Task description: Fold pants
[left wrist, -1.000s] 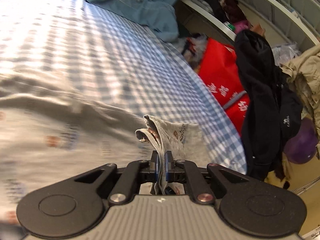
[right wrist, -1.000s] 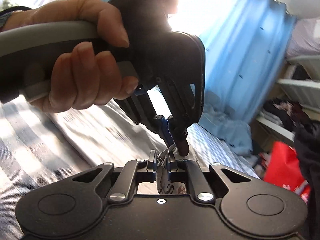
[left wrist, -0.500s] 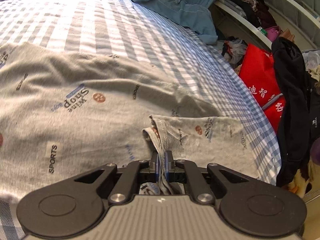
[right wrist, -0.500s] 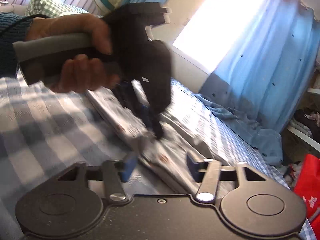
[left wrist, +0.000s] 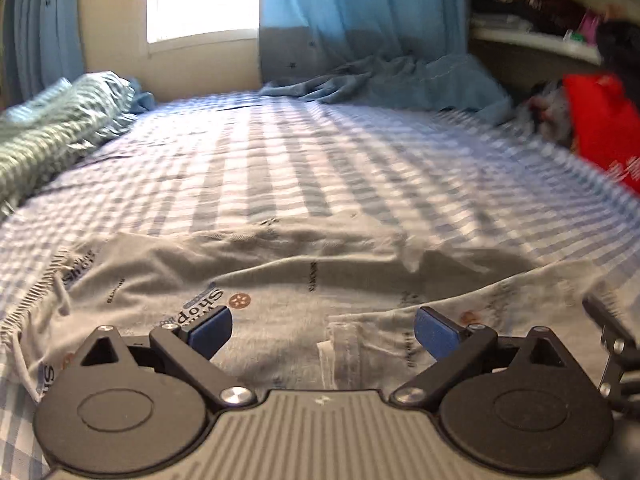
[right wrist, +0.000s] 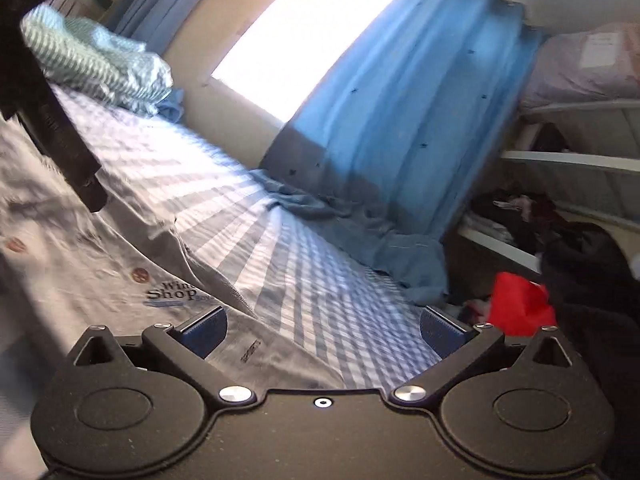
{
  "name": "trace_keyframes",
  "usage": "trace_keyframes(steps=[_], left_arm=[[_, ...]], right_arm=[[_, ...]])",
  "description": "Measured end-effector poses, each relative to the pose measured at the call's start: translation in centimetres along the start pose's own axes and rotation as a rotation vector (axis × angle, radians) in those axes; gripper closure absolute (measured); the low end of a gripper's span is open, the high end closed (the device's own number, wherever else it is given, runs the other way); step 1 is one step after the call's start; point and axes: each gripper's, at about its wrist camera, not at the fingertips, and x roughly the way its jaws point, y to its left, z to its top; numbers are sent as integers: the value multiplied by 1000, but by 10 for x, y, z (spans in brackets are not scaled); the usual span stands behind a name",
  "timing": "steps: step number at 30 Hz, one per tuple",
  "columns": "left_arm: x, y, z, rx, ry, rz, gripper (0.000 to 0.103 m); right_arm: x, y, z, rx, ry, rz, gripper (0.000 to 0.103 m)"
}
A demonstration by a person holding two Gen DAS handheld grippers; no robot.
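Grey printed pants (left wrist: pixel 280 280) lie spread on the blue checked bed sheet (left wrist: pixel 300 168), with a folded-over part and hem just in front of my left gripper (left wrist: pixel 324 326). The left gripper is open and empty, low over the pants. In the right wrist view the pants (right wrist: pixel 100 276) lie at the left, and my right gripper (right wrist: pixel 324 326) is open and empty above their edge and the sheet (right wrist: pixel 304 280). Part of the left gripper tool (right wrist: pixel 52 132) shows at the upper left there. Part of the right tool (left wrist: pixel 612 344) shows at the right edge of the left view.
A crumpled green striped blanket (left wrist: pixel 60 120) lies at the bed's far left. Blue curtains (right wrist: pixel 400 120) hang by the window, their ends pooled on the bed. A red bag (left wrist: pixel 600 128) and dark clothes (right wrist: pixel 592 276) sit past the bed's right edge, by shelves.
My left gripper has opened and let go of the pants' edge. My right gripper, open since half a second ago, has drawn back. Both views now look toward the window.
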Motion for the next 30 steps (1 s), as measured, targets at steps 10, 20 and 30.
trace_keyframes(steps=[10, 20, 30], left_arm=[[20, 7, -14, -67, 27, 30, 0], [-22, 14, -31, -119, 2, 31, 0], [-32, 19, -50, -133, 19, 21, 0]], right_arm=[[76, -67, -51, 92, 226, -86, 1], [-25, -19, -42, -23, 110, -199, 1], [-43, -8, -40, 51, 191, -237, 1]])
